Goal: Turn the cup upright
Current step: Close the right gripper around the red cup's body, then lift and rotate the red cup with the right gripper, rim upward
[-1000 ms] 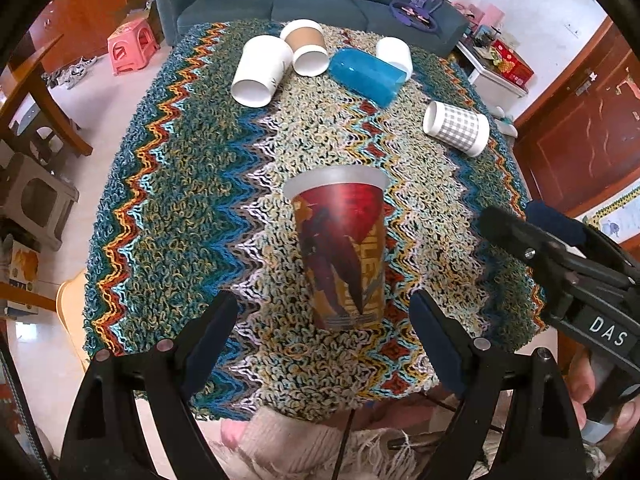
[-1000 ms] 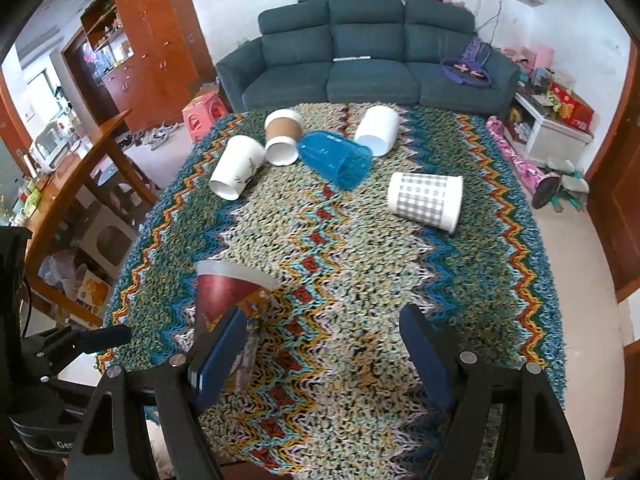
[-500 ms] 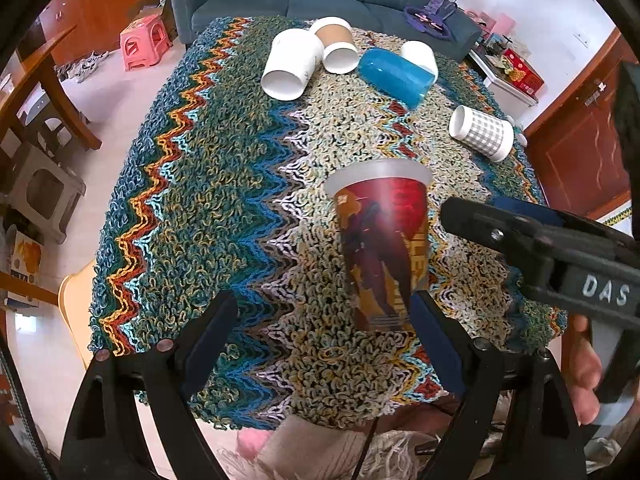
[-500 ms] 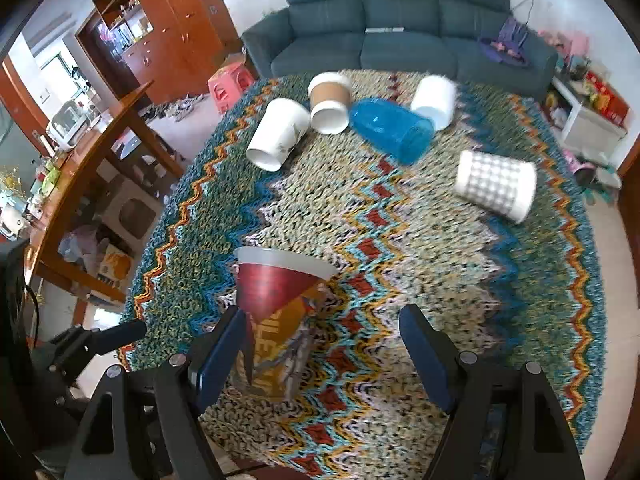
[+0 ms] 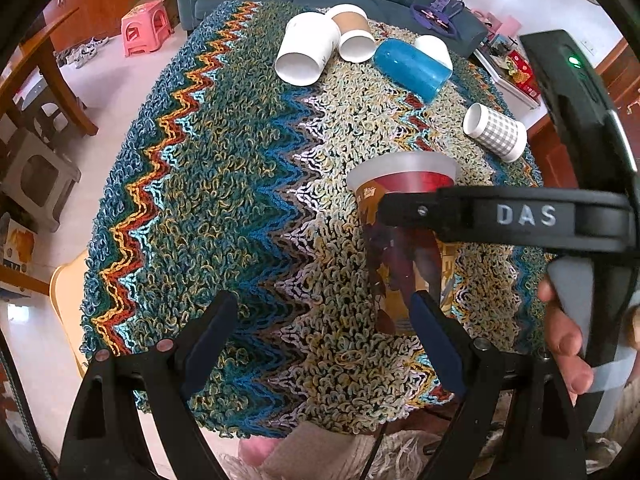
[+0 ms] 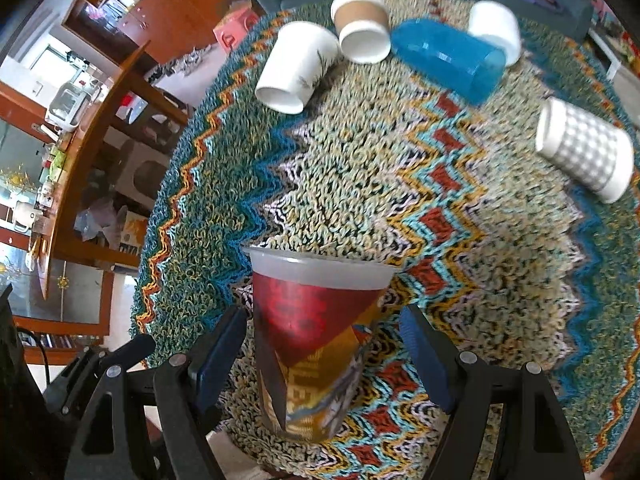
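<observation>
Cup (image 6: 316,344) stands upright, rim up, at the near edge of the worktop (image 6: 460,184), between the right gripper's (image 6: 320,356) wide jaws, seemingly for a grasp; left gripper (image 5: 320,344) wide, beside it.

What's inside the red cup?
The red cup stands upright on the zigzag cloth, but both views look from the side; its frosted rim hides the inside.

My right gripper (image 6: 320,356) has swung in around the red cup (image 6: 316,344), which now stands between its spread fingers instead of off to their left. My left gripper (image 5: 324,340) has slid left; the cup now sits by its right finger.
</observation>
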Tool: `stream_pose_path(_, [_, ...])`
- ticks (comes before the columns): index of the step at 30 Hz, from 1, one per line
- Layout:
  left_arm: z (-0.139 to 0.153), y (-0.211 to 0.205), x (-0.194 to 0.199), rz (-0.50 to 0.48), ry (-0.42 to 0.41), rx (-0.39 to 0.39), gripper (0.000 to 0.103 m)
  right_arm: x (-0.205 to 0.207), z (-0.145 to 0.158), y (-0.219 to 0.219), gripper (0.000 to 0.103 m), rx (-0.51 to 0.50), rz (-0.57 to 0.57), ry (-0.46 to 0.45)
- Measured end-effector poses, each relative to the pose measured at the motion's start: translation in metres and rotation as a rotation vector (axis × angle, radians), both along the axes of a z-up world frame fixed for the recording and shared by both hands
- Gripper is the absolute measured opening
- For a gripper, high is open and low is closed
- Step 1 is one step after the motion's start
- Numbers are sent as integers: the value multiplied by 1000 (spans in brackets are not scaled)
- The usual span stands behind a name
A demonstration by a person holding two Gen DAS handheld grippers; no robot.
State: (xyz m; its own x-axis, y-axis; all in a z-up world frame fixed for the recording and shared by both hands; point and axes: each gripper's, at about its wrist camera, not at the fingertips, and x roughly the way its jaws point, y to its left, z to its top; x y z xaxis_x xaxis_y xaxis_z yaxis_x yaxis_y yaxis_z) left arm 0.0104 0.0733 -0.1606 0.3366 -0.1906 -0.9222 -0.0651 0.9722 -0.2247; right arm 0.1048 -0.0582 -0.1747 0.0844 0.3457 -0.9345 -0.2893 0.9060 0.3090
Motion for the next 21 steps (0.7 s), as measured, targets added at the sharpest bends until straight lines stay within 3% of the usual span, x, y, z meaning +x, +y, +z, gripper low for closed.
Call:
stream_pose_path(11, [-4,4,0,6,14,-5,90,25,-33,9,79,5,-25,143])
stream_pose_path(21, [-5,-1,2,-6,22,6,90,22,-28,2,76,60,-21,136])
